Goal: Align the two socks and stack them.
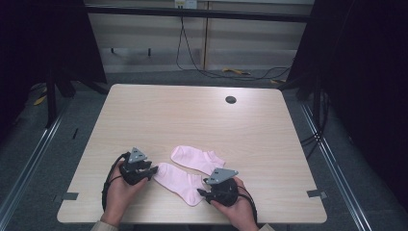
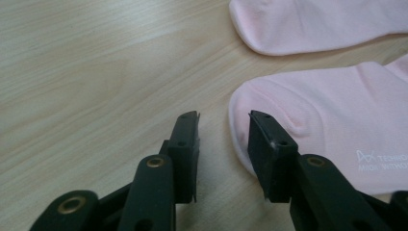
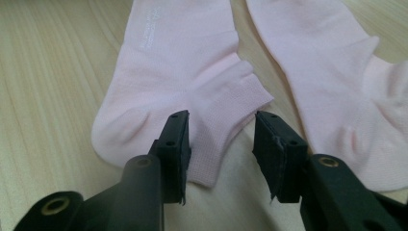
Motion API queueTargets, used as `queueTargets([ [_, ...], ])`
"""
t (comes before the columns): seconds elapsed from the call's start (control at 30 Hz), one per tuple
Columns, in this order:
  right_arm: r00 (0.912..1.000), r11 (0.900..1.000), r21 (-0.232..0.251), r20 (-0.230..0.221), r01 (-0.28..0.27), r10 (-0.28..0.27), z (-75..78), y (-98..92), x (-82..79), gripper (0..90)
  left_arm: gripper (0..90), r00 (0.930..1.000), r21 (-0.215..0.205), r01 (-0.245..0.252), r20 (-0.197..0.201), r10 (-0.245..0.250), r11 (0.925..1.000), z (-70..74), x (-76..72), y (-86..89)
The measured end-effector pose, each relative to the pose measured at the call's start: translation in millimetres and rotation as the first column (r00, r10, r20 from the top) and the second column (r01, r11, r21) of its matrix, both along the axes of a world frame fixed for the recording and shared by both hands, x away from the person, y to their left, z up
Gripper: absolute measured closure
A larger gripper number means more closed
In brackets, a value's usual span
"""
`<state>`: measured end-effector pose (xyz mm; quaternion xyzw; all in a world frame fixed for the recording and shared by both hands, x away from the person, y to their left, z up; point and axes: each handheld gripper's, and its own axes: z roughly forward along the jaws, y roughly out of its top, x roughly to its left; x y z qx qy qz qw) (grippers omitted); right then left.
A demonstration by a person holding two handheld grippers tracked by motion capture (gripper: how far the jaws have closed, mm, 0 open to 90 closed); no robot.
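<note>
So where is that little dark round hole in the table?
In the high view the round hole sits near the table's far edge, right of centre, well beyond the two pink socks and both hand-held grippers.

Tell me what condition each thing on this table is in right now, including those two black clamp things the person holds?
Near pink sock: lying flat on the table, not gripped.
Far pink sock: lying flat, beside the near one, untouched.
Left tool: open, jaws at the near sock's toe end.
Right tool: open, jaws either side of the near sock's cuff.
Table: holds both socks near the person's edge.
</note>
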<state>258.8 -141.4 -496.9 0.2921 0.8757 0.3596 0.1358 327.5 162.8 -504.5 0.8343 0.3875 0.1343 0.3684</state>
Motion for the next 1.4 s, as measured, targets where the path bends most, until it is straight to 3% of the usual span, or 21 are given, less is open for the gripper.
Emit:
queueTargets([
  [0.17,0.9999,1.0,0.003,-0.011,0.011,-0.011,0.6,0.0,-0.6,63.9,68.8,1.0,-0.018,-0.002,-0.008,0.002,0.9998,-0.4,-1.1,-0.9],
  [0.23,0.9989,1.0,0.021,-0.046,0.006,-0.005,0.8,-0.6,0.4,71.6,74.2,0.9999,-0.021,0.006,-0.013,-0.007,0.9998,-0.3,-2.1,-1.8],
  [0.37,0.9976,0.999,0.03,-0.067,0.015,-0.013,1.1,-0.7,1.0,78.3,79.0,0.9998,-0.035,0.009,-0.02,-0.009,0.9994,-0.7,-3.3,-2.5],
  [0.5,0.9983,1.0,0.018,-0.056,0.015,-0.014,2.2,-1.1,0.8,83.3,88.1,0.9986,-0.03,0.027,-0.044,-0.028,0.9992,1.8,-3.7,-5.9],
  [0.57,0.9985,1.0,0.02,-0.053,0.011,-0.01,2.8,-1.5,0.4,84.0,89.4,0.9981,-0.03,0.039,-0.047,-0.041,0.9988,3.0,-4.5,-8.1],
  [0.8,0.9979,0.999,0.045,-0.063,0.013,-0.01,7.7,-7.3,3.1,84.7,89.6,0.9988,-0.118,0.033,-0.031,-0.037,0.9924,10.4,-7.0,-6.4],
  [1.0,0.9983,0.998,0.054,-0.059,0.01,-0.007,12.4,-11.9,2.4,85.0,89.6,0.9979,-0.132,0.06,-0.016,-0.062,0.9894,15.4,-6.5,-11.6],
  [1.17,0.9984,0.996,0.093,-0.056,0.015,-0.01,19.8,-21.8,1.7,85.2,89.6,0.9975,-0.158,0.061,-0.026,-0.066,0.9855,20.5,-4.4,-13.9],
  [1.4,0.999,0.992,0.124,-0.043,0.02,-0.015,30.7,-32.5,3.1,85.2,89.7,0.9976,-0.186,0.067,-0.005,-0.069,0.9802,31.6,-2.5,-18.3],
])
